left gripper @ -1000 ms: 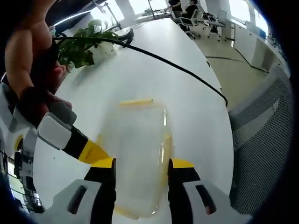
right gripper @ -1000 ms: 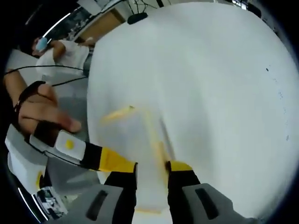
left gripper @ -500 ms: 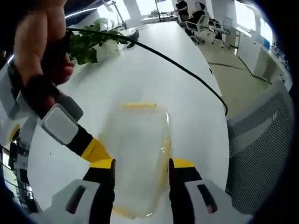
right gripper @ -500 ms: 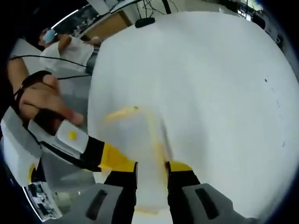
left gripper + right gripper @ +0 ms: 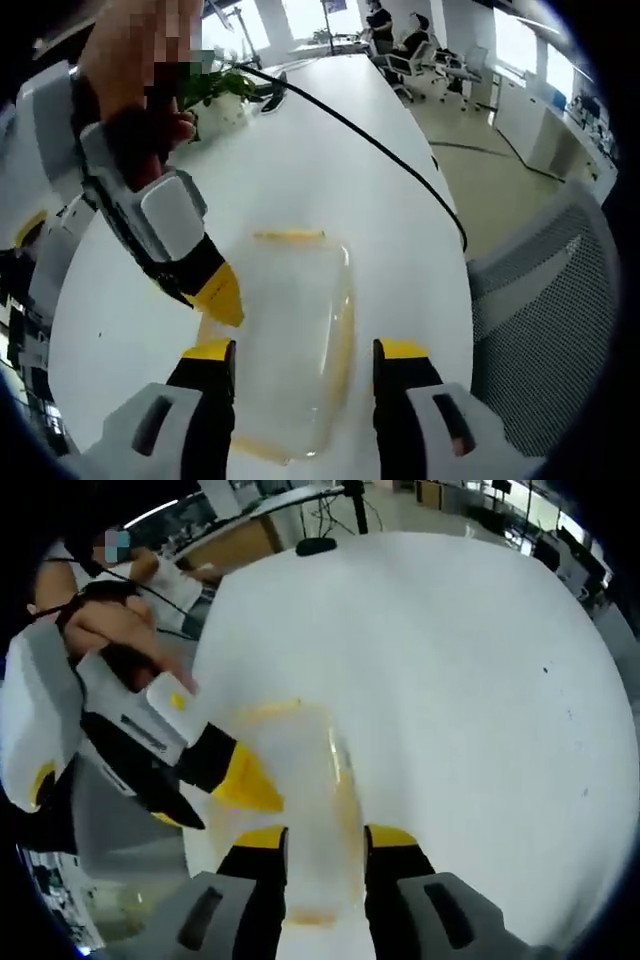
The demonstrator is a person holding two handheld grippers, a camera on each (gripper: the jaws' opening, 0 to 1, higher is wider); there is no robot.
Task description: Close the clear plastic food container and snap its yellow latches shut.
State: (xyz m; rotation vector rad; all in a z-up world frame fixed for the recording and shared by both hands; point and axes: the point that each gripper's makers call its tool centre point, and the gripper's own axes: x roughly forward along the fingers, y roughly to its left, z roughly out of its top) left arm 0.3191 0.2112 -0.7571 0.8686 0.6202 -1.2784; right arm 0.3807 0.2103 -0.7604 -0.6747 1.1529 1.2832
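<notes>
The clear plastic container lies on the white table, its lid down. Yellow latches show at its far end and along its right side. My left gripper is open, one jaw on each side of the box. The right gripper, held by a hand, comes in from the left with its yellow tip at the box's left edge. In the right gripper view the container runs between my right gripper's narrowly parted jaws. The left gripper's yellow tip is at its left side.
A black cable crosses the table behind the box, and a potted plant stands at the far left. A grey mesh chair is at the table's right edge. People sit at desks far back.
My left gripper's jaws have spread wider around the box. The right gripper has moved in over the box's left edge. Both views have shifted with the hands.
</notes>
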